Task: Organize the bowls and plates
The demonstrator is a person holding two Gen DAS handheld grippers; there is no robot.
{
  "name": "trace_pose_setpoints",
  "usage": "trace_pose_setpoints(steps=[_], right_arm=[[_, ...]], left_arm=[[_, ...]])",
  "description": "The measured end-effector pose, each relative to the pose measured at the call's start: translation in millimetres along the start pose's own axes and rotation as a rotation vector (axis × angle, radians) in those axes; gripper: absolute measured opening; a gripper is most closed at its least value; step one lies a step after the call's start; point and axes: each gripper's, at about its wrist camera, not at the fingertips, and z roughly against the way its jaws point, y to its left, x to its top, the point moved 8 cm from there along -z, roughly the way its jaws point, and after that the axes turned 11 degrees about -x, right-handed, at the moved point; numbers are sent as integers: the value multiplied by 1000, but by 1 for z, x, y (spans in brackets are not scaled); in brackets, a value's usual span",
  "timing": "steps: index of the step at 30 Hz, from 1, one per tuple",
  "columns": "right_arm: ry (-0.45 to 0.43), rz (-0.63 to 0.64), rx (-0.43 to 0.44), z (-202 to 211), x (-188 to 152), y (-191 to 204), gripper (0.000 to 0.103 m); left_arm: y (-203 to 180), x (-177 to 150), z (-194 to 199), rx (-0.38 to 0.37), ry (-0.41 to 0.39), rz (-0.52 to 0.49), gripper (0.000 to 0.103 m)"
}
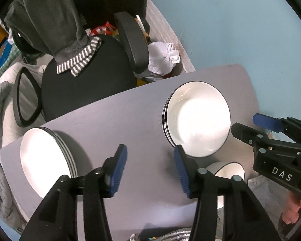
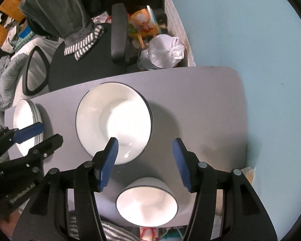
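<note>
**White dishes on a grey tabletop, both grippers empty**

Grey tabletop (image 2: 200,104) carries three groups of white, dark-rimmed dishes, placed here relative to the deep-plate stack in the middle.

Far left of that stack, at the tabletop's left end, sits a plate stack (image 1: 44,160) (image 2: 25,124), several rims showing along its edge. The left hand-held gripper (image 1: 150,170) (image 2: 44,134) hangs above the bare tabletop between the plate stack and the deep-plate stack, its blue pads spread wide apart with nothing between them. In the right wrist view one of its pads crosses in front of the plate stack; whether it touches cannot be told.

The deep-plate stack (image 1: 198,120) (image 2: 113,120) stands near the tabletop's far edge, with several rims visible on its left side in the left wrist view.

Nearer than the stack and slightly to its right, close to the tabletop's front edge, stands a single bowl (image 1: 228,172) (image 2: 147,204), upright and apart from the stack. The right hand-held gripper (image 2: 145,164) (image 1: 256,122) hovers over the gap between the stack and the bowl, pads wide apart and holding nothing; its left pad overlaps the stack's near rim in the picture.

Beyond the stack, off the tabletop, is a black chair (image 1: 84,84) (image 2: 80,70) with grey clothing (image 1: 50,18) draped on it, and to the chair's right a white bag (image 1: 162,58) (image 2: 164,52) against the blue wall (image 1: 240,30).
</note>
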Motion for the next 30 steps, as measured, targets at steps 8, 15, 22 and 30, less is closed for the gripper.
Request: trace_pose_setpoints(steps=[8, 15, 22, 30], right_arm=[[-29, -33, 13, 17, -27, -7, 57], [-31, -64, 15, 25, -49, -14, 57], [-14, -84, 20, 27, -70, -21, 58], [4, -138, 44, 25, -93, -32, 59]], left_arm=[[-16, -17, 11, 21, -19, -69, 60], [-32, -32, 15, 13, -20, -127, 65], [-43, -43, 18, 19, -22, -164, 66], [-54, -56, 8, -1, 4, -189, 67]])
